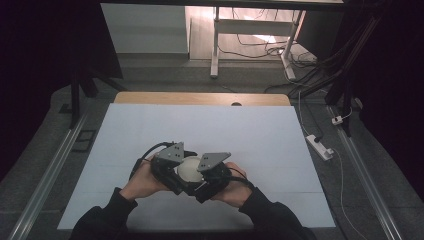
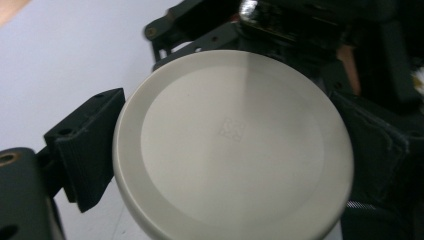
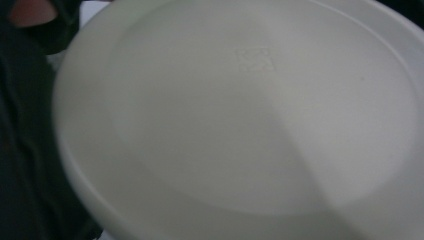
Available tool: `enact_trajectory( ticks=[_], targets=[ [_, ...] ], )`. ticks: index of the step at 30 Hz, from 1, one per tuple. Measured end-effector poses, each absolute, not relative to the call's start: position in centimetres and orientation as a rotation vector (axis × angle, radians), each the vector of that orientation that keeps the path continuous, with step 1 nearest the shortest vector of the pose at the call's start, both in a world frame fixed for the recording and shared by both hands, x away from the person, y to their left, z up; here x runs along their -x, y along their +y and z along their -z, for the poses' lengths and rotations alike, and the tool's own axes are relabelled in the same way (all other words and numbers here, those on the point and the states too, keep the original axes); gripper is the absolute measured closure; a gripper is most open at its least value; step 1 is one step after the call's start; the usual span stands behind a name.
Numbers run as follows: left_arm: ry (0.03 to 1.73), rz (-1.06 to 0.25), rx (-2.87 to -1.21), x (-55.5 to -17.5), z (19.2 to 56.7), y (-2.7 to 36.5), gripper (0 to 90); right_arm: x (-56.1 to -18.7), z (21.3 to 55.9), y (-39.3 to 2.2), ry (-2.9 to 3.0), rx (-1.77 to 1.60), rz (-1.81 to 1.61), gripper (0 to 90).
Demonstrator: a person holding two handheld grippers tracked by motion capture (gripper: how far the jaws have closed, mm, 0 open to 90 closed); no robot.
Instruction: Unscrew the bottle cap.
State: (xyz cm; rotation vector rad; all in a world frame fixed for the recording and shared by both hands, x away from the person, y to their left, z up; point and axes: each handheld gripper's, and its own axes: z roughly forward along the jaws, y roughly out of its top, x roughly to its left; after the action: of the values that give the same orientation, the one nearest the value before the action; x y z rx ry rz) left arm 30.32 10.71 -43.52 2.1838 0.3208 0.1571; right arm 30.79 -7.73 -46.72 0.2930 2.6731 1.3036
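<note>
A round off-white lid (image 1: 189, 169) with a small square mark at its centre sits between both grippers, near the front middle of the white table sheet (image 1: 200, 130). My left gripper (image 1: 170, 167) is at the lid's left side. In the left gripper view one black finger (image 2: 85, 150) presses against the rim of the lid (image 2: 230, 145); the other finger is hidden behind the lid. My right gripper (image 1: 212, 170) is close against the lid's right side. The lid (image 3: 240, 115) covers the right gripper view, hiding that gripper's jaws. What lies under the lid is hidden.
A wooden table edge (image 1: 200, 98) shows beyond the white sheet. A white power strip (image 1: 320, 146) and cables lie on the floor to the right. Metal rails (image 1: 47, 175) run along both sides, and a desk frame (image 1: 215, 45) stands at the back.
</note>
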Motion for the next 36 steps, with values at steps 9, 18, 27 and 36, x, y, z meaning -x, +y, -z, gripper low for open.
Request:
enact_trajectory(
  ticks=[9,18,27,36],
  targets=[
    [0.334,-0.130,-2.171,-30.6,43.7,10.6,4.9,-31.1,46.9,-7.9,2.665,-0.331,-1.285,6.3],
    [0.069,-0.057,-2.197,-30.1,43.2,12.0,0.5,-30.1,46.6,-7.6,2.715,-0.189,-1.369,6.3],
    [0.024,-0.044,-2.172,-29.8,43.5,12.1,6.9,-29.5,46.5,-7.4,2.734,-0.090,-1.398,6.3],
    [0.268,-0.112,-2.164,-30.2,43.7,11.1,7.3,-30.3,46.7,-7.6,2.689,-0.246,-1.319,6.3]
  ],
)
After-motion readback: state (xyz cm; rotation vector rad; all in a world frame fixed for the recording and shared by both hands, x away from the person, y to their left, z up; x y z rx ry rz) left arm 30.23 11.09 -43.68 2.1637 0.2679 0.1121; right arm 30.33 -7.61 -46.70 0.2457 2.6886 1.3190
